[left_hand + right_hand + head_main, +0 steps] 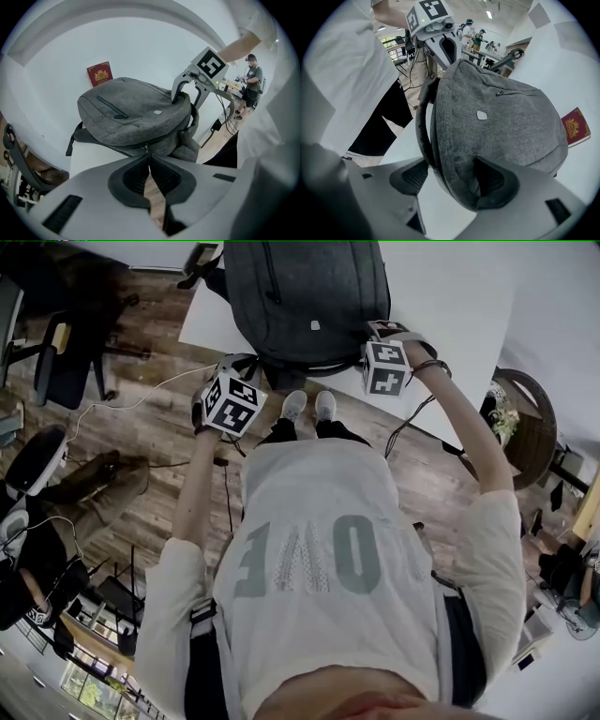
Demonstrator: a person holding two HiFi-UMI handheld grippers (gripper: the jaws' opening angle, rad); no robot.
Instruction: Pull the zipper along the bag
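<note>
On the white table (450, 296), lying flat with one end at the near rim: grey fabric backpack (309, 296). At that near end, small metal zipper pull (146, 148), sitting right at the tips of the left gripper (149, 157). Jaws there pressed together, apparently pinching the pull's tab, with too little of the tab showing to judge depth of hold. At the bag's other corner, right gripper (452, 176), jaws spread wide and clamped across the thick padded edge of the backpack, black shoulder strap (423, 126) against one pad, bulging fabric against the other. Beyond the bag, on the same table, dark red booklet (99, 74), clear of the work.

Judged as the zip held and braced, ready for the draw along the seam.

Likely trouble from here:
- Slipping off the tab under tension, given a pinch seemingly made with the very tips.
- Jamming the slider or snagging loose cloth by pulling out of line with the teeth, most of all round the curved corner.
- Dragging the whole bag across the smooth top instead of moving the slider, because of a bracing hold on soft, squashable padding.
- Twisting the bag through the strap caught in that hold.
</note>
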